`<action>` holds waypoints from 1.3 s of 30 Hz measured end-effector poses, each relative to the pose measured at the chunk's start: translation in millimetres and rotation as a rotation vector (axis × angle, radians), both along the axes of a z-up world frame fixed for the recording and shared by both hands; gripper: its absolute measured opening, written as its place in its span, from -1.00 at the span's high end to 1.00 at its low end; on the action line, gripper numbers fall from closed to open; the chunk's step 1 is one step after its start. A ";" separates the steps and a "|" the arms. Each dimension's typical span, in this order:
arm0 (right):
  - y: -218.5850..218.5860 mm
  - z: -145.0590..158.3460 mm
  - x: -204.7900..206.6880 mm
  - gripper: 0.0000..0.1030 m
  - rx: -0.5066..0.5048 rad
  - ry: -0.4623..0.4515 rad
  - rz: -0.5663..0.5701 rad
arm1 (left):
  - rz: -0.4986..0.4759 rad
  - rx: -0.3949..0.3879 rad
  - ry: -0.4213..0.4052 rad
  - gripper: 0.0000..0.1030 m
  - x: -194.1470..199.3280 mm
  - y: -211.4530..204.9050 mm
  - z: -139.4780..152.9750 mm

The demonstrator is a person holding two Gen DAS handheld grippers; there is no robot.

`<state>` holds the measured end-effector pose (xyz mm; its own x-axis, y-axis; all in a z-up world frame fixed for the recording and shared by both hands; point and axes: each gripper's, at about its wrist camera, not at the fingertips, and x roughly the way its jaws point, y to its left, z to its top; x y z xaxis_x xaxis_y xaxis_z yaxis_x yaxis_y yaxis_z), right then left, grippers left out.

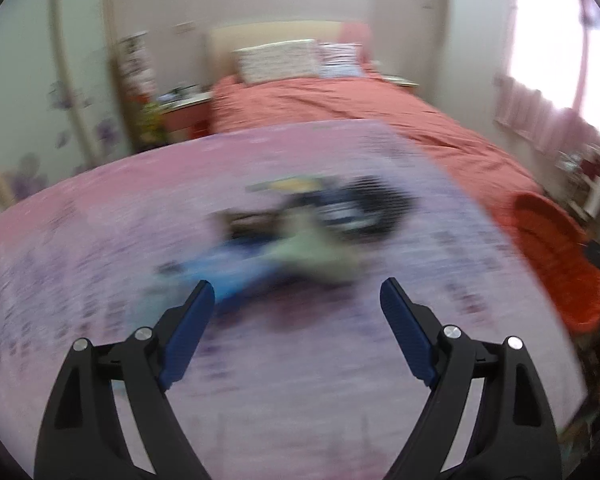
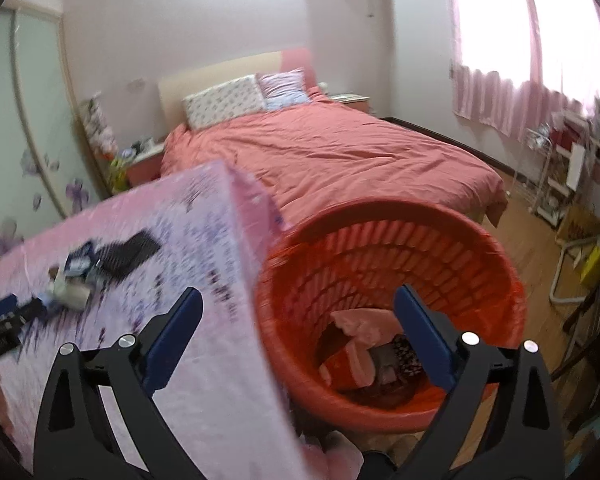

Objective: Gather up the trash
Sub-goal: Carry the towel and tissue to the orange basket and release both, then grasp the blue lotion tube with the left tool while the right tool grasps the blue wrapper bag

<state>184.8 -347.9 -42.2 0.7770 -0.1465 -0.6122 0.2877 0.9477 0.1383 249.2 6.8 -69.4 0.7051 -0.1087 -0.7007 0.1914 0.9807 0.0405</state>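
On the pink worktop (image 1: 100, 216), a blurred litter heap (image 1: 296, 228) looks light and crumpled, best pinched at the edges; both grippers' fingers (image 1: 192, 336) are spread wide, empty.

Left tool (image 1: 297, 295) spread wide and empty, right tool (image 2: 298, 302) likewise

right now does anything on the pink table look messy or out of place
Yes: a loose heap of trash lies scattered on the pink tablecloth, not yet in the red basket beside the table. Nothing looks spilled or broken.
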 end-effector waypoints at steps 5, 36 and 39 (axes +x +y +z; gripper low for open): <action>48.5 -1.9 7.7 -0.94 -0.091 0.018 0.066 | 0.169 -0.018 0.056 -0.42 14.1 82.4 -15.6; 142.7 -16.1 87.9 -0.31 0.120 0.113 0.237 | 0.276 0.002 0.129 0.41 66.3 126.2 -34.4; 149.5 -6.1 99.0 -0.31 0.159 0.082 0.249 | 0.277 0.007 0.129 0.41 66.4 126.7 -35.4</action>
